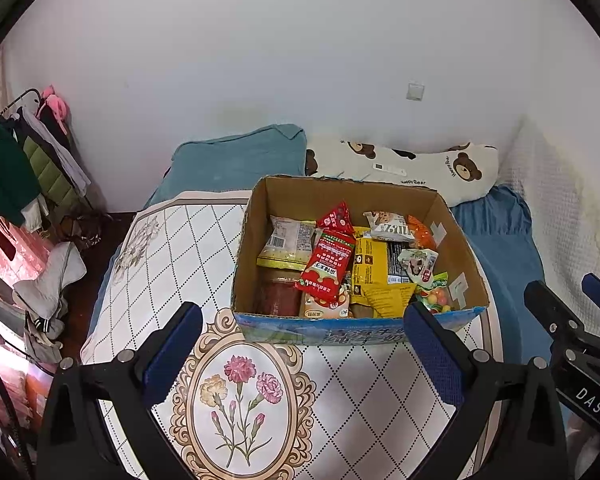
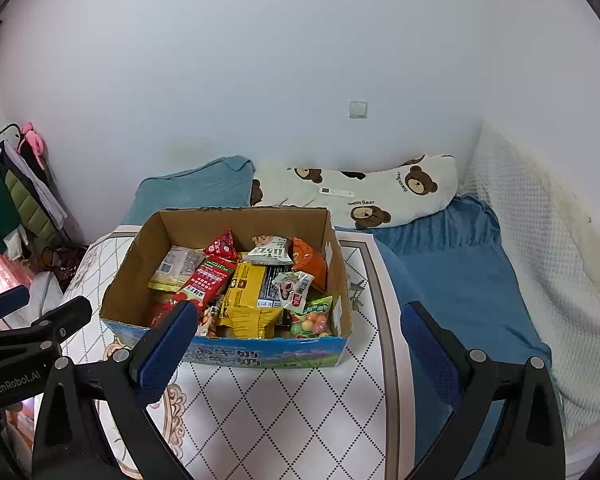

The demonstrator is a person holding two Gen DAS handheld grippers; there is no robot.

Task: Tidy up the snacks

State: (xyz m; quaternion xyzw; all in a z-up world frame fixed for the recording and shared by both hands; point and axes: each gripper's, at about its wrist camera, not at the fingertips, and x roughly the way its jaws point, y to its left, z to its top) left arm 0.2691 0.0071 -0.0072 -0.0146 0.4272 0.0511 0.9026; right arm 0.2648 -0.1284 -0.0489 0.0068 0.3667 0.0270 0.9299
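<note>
Both tongs wide open, empty: left gripper [image 1: 302, 330], right gripper [image 2: 300, 328], side by side above the mat [image 1: 340, 392]. Box [image 1: 356, 330] of snacks sits straight ahead of both, just past the fingertips. Red packet [image 1: 328, 268] on top, long axis running near-to-far, slightly nearer the left gripper; I'd take it crosswise.

My two black hand-held grippers with blue finger pads

My left hand-held gripper [image 1: 302, 334] has two matte black plastic fingers shaped like triangular frames with cut-out windows, each faced on its inner side with a textured dark blue pad [image 1: 172, 354] and pinned with round silver screws [image 1: 125, 356]. My right hand-held gripper [image 2: 298, 334] is built the same; white "DAS" lettering [image 1: 589, 399] marks its body, and "GenRobot.AI" [image 2: 15, 383] marks the left one.
</note>
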